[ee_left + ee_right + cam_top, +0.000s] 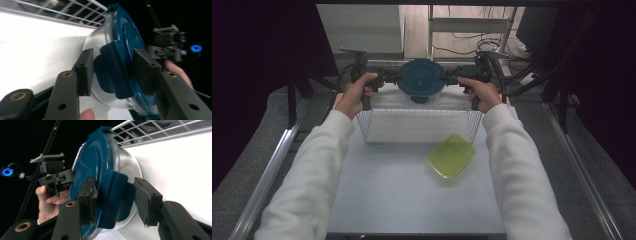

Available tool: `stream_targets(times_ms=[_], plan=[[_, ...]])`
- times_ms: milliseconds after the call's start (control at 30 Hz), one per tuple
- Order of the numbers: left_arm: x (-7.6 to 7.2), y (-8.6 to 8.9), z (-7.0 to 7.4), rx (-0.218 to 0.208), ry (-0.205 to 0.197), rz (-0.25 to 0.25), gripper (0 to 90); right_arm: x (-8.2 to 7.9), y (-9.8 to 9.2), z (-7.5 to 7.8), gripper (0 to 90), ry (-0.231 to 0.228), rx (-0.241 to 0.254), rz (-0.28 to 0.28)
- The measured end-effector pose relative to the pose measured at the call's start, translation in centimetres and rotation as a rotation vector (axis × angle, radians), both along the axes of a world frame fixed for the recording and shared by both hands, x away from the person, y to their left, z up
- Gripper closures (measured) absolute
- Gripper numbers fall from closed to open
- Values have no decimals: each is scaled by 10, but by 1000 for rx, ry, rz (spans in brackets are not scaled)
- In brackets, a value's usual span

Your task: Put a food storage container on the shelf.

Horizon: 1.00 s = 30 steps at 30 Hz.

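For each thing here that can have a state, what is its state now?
Round container: lid on, held above the wire basket.
Left gripper: shut on the container's left lid tab.
Right gripper: jaws around the right lid tab; cannot tell if shut.
Wire basket: upright, empty.
Green lid: flat on the table, beside the basket.

White sleeves (pixel 319 155); black claws (pixel 112 70), brass-ringed screw holes.
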<state>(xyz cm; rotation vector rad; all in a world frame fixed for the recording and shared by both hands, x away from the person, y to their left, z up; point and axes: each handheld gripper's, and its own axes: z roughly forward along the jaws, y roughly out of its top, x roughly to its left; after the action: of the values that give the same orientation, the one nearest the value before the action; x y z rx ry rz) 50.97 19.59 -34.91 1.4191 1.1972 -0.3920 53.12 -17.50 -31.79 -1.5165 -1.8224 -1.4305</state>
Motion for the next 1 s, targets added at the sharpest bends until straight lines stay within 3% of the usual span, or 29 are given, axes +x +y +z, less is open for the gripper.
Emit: stream_targets(times_ms=[100, 200, 333, 400, 500, 633, 833, 1000], plan=[[0, -1, 0, 7, -10, 7, 515, -2, 3, 0, 513, -5, -32, -42], [-1, -2, 2, 22, -21, 18, 500, -5, 5, 6, 473, -40, -61, -89], [-4, -1, 6, 31, -36, 29, 430, -8, 6, 11, 410, -69, -73, -103], [-7, 0, 10, 60, -61, 40, 391, -12, 6, 15, 395, -93, -97, -106], [-11, 3, 15, 79, -92, 48, 349, -17, 5, 21, 370, -141, -122, -96], [-22, 4, 21, 161, -145, 40, 319, -27, 3, 30, 359, -239, -183, -60], [-45, 3, 30, 231, -218, 44, 304, -48, -4, 41, 351, -359, -266, 14], [-75, 4, 31, 279, -265, 23, 294, -67, -16, 39, 351, -393, -246, 61]])
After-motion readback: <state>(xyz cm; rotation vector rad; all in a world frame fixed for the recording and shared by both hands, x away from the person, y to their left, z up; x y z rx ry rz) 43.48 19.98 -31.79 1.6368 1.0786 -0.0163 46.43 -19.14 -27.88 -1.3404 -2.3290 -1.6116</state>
